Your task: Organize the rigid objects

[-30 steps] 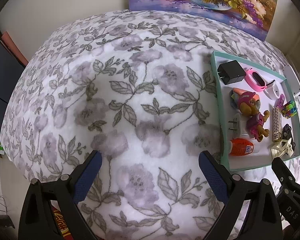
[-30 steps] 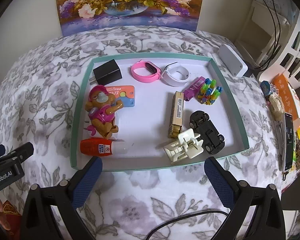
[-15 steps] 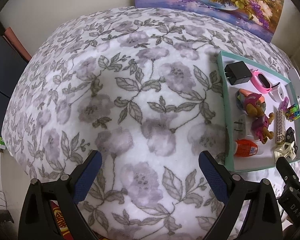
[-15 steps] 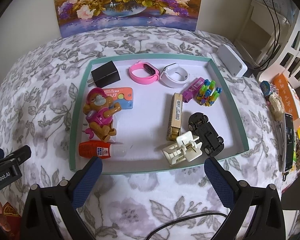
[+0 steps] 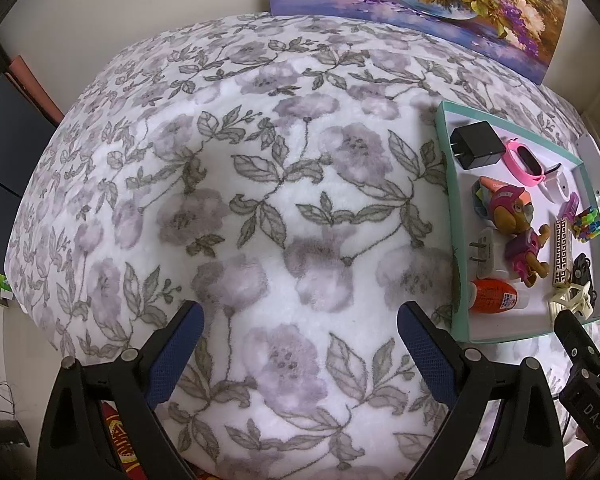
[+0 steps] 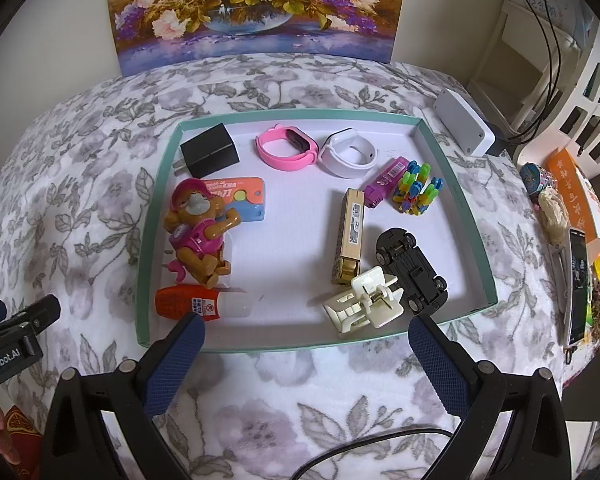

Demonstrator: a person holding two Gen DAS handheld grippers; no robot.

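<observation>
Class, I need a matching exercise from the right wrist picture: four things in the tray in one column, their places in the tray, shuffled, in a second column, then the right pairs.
Things in the tray:
1. black charger
2. toy car
3. orange bottle
4. white band

Places:
A. near left corner
B. far side, right of the pink band
C. far left corner
D. near right, beside the cream clip

Pairs: 1-C, 2-D, 3-A, 4-B

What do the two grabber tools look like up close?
Both the left gripper and the right gripper have black plastic frames with round bolts and two dark blue, bumpy-textured fingers. White letters sit on their sides: GenRobot.AI on one, DAS on the other. A black cable lies under the right one.
</observation>
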